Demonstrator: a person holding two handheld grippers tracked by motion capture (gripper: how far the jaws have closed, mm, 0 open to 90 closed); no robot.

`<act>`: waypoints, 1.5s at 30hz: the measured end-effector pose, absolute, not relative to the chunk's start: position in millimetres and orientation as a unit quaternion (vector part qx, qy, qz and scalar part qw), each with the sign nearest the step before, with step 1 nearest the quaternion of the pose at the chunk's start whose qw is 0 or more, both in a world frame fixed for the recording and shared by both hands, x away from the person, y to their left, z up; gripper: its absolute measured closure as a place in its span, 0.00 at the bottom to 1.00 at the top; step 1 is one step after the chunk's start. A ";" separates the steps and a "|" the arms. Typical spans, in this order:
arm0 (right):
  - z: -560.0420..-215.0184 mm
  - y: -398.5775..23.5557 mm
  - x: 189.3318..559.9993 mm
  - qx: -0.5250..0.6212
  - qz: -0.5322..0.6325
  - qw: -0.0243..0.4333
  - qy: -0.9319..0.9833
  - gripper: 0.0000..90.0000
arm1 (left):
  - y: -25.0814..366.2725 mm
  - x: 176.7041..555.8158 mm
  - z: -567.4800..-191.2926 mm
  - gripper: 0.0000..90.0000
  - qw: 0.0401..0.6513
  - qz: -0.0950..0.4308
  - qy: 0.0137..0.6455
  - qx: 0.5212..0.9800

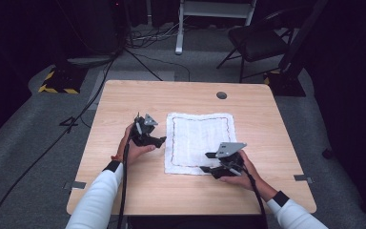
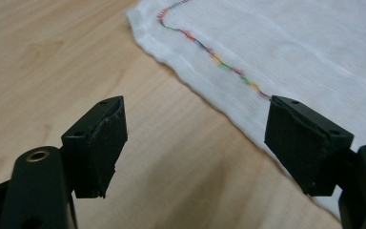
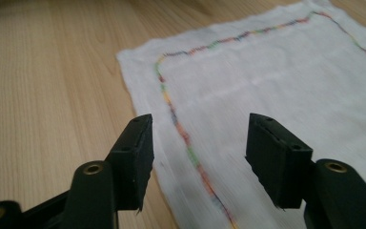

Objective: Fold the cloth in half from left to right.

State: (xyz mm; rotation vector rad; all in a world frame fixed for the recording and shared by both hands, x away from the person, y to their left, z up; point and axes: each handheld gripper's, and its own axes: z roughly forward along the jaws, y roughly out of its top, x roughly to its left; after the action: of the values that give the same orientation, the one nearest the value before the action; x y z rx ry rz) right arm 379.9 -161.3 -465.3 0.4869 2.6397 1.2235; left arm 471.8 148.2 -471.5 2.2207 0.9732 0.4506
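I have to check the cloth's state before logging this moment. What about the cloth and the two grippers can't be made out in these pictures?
- White cloth, near right corner: high view, covered by the right gripper.
- Cloth's far part: left gripper view, cut off by the top and right edges.
- Coloured stitching: right gripper view, blurred, so the stitches can't be told apart.
- Left gripper jaws: high view, too small to judge.

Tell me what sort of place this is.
Probably a lab or studio set up for recording. A small wooden table stands on grey carpet with cables trailing across the floor, black curtains around it, and a folding chair behind.
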 end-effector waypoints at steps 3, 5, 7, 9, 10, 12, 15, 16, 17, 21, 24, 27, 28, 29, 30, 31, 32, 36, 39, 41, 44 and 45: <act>-468.0 -137.5 380.0 0.146 0.411 0.098 0.894 0.51 | 144.8 487.8 -470.1 0.25 0.336 0.174 0.382 0.843; -470.1 -119.9 380.9 0.133 0.414 0.096 0.896 0.52 | 142.2 498.9 -471.3 0.25 0.341 0.172 0.392 0.837; -471.7 -105.8 381.7 0.123 0.413 0.096 0.897 0.53 | 137.6 510.5 -474.9 0.25 0.336 0.172 0.400 0.835; -475.5 -87.7 381.7 0.110 0.412 0.091 0.900 0.54 | 131.7 521.4 -478.6 0.25 0.330 0.168 0.407 0.835; -475.5 -87.7 381.7 0.110 0.412 0.091 0.900 0.54 | 128.3 525.5 -480.1 0.25 0.328 0.172 0.408 0.834; -480.0 -77.5 380.6 0.104 0.405 0.089 0.904 0.54 | 122.6 533.2 -482.4 0.25 0.325 0.171 0.414 0.833; -485.7 -65.9 379.3 0.097 0.401 0.083 0.907 0.53 | 114.2 542.7 -485.0 0.24 0.318 0.178 0.417 0.833; -487.2 -62.0 378.8 0.096 0.396 0.088 0.909 0.53 | 111.5 545.7 -485.8 0.24 0.318 0.175 0.418 0.833; -488.4 -58.9 378.6 0.095 0.393 0.093 0.910 0.53 | 109.2 548.0 -486.2 0.24 0.317 0.177 0.421 0.831; -492.4 -50.4 379.4 0.106 0.381 0.105 0.912 0.55 | 103.2 556.6 -488.1 0.24 0.311 0.182 0.431 0.827; -495.2 -48.5 381.8 0.113 0.375 0.109 0.913 0.58 | 101.9 561.3 -490.1 0.23 0.307 0.185 0.440 0.823; -495.5 -48.5 383.8 0.121 0.376 0.109 0.912 0.65 | 102.7 565.6 -492.1 0.23 0.308 0.184 0.456 0.814; -495.4 -48.7 385.5 0.123 0.375 0.109 0.912 0.71 | 103.7 567.5 -493.1 0.23 0.306 0.184 0.459 0.814; -495.4 -48.7 385.5 0.123 0.375 0.109 0.912 0.71 | 104.4 569.2 -494.2 0.23 0.303 0.185 0.462 0.813; -495.4 -48.8 386.6 0.128 0.375 0.109 0.912 0.75 | 104.9 570.2 -495.5 0.21 0.305 0.182 0.467 0.810; -495.0 -49.1 387.9 0.136 0.372 0.113 0.911 0.82 | 105.8 571.3 -496.7 0.17 0.305 0.180 0.471 0.808; -495.0 -49.1 387.9 0.136 0.372 0.113 0.911 0.82 | 106.2 571.8 -497.2 0.17 0.308 0.176 0.478 0.804; -494.8 -49.8 390.1 0.144 0.370 0.114 0.911 0.91 | 108.7 573.6 -499.2 0.17 0.317 0.169 0.481 0.800; -494.3 -48.7 387.8 0.143 0.364 0.122 0.912 0.94 | 109.1 573.4 -500.5 0.17 0.323 0.172 0.478 0.799; -494.4 -48.6 387.0 0.145 0.365 0.123 0.911 0.94 | 108.8 572.3 -500.1 0.18 0.327 0.167 0.474 0.800; -494.0 -49.7 386.2 0.142 0.365 0.119 0.912 0.95 | 108.1 569.7 -497.0 0.39 0.336 0.155 0.445 0.816; -493.8 -49.1 385.2 0.141 0.364 0.122 0.913 0.95 | 107.1 568.7 -495.7 0.55 0.336 0.149 0.440 0.819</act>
State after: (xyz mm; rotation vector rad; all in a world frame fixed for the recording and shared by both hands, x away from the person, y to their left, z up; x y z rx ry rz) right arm 385.2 -49.1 -493.8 0.4105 2.6642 1.0628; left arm 568.7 107.1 -495.7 2.1365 1.1476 0.3889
